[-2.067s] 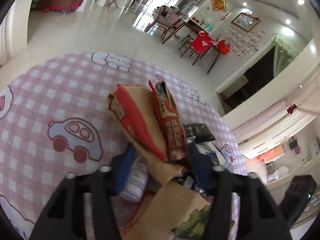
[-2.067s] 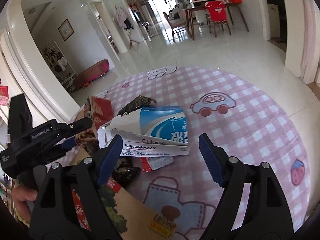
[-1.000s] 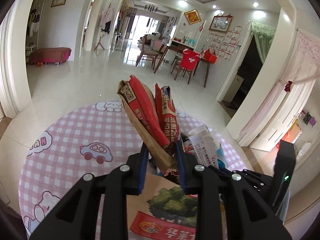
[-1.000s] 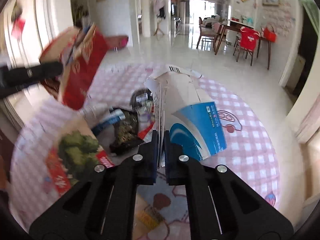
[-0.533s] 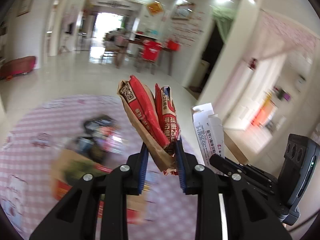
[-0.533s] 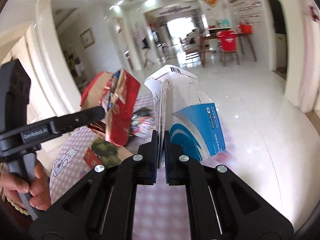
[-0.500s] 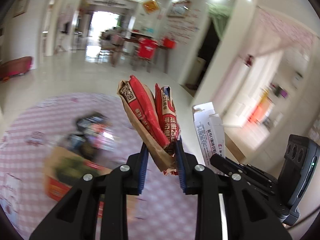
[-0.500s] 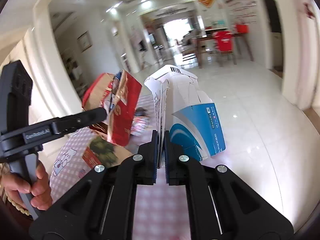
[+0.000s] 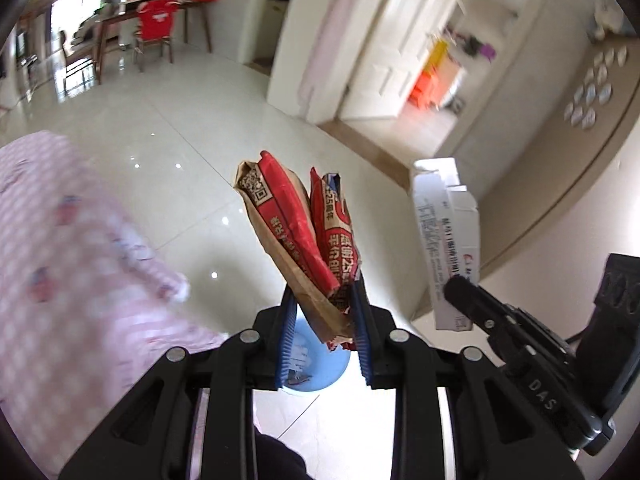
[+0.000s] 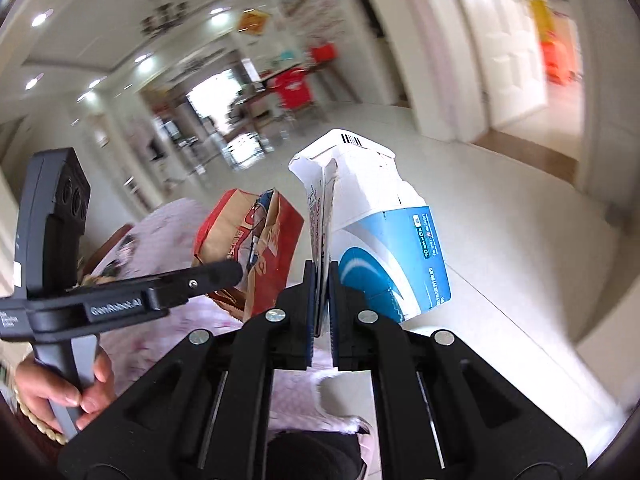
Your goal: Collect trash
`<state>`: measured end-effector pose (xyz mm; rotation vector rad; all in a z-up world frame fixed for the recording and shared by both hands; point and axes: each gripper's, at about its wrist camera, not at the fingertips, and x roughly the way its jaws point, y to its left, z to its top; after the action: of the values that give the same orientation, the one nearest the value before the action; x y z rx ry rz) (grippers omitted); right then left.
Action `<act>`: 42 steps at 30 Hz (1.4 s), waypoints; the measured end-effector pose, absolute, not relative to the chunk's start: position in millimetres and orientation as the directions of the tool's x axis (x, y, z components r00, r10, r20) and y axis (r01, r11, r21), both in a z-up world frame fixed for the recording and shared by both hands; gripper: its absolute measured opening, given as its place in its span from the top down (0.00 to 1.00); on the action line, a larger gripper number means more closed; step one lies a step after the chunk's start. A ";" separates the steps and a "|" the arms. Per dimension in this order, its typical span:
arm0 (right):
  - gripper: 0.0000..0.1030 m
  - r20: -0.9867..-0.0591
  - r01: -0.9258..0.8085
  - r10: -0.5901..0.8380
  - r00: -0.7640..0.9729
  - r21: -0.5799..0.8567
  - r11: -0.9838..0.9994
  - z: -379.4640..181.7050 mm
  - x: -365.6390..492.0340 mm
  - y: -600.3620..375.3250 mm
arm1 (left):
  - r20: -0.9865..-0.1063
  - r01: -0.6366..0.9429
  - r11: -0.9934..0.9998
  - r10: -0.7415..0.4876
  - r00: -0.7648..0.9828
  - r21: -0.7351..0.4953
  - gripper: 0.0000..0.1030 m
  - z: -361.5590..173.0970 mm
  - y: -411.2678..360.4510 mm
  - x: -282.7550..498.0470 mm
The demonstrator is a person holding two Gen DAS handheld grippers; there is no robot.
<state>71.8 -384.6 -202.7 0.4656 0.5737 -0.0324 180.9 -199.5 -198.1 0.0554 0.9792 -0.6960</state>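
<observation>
Left hand: you wrap your fingers round the handle of the left gripper, which tilts steeply down toward the floor.
Left grip: its blue pads are clenched on the bottom of the red-and-brown paper bag.
Bag's lie: long axis runs up and away from the pads, open mouth at the far end, leaning left.
Blue bin: seen just beyond the left pads, below the bag, on the floor.
Right gripper: you hold it beside the left one, pointing forward and slightly down.
Right grip: pads pinched tight on the flattened white-and-blue carton.
Carton's lie: edge-on, long axis rising away from the pads, barcode end uppermost.
Surface: pink checked mat at left; glossy pale floor tiles elsewhere.
Room: blurred dining table and red-covered chair far off; white doorway at right.
</observation>
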 end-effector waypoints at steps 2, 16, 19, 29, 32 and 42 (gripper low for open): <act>0.94 -0.538 0.205 0.066 0.840 0.428 0.880 -211.9 61.4 -403.0 | -0.791 0.585 0.769 -0.516 0.329 -0.258 0.74 -210.8 -224.1 181.0; 0.94 -0.583 0.286 0.065 0.810 0.488 0.825 -249.6 55.5 -445.1 | -0.858 0.522 0.826 -0.413 0.305 -0.212 0.24 -255.4 -249.3 197.0; 0.94 -0.586 0.272 0.090 0.806 0.500 0.822 -255.7 61.8 -436.0 | -0.862 0.516 0.836 -0.391 0.323 -0.186 0.24 -255.3 -242.4 196.3; 0.94 -0.595 0.237 0.138 0.792 0.507 0.829 -258.1 71.9 -421.4 | -0.854 0.476 0.867 -0.357 0.380 -0.150 0.22 -244.7 -216.4 200.8; 0.93 -0.592 0.227 0.151 0.791 0.514 0.827 -258.7 79.0 -419.1 | -0.849 0.461 0.875 -0.352 0.394 -0.149 0.22 -240.3 -209.4 202.4; 0.37 -0.693 0.330 0.071 0.717 0.427 0.842 -283.5 99.1 -419.0 | -0.853 0.466 0.870 -0.359 0.379 -0.160 0.21 -238.9 -195.8 204.2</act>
<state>99.1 -419.0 -283.5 0.5648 0.7673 -0.1518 204.2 -195.8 -238.9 0.1133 1.0586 -0.5284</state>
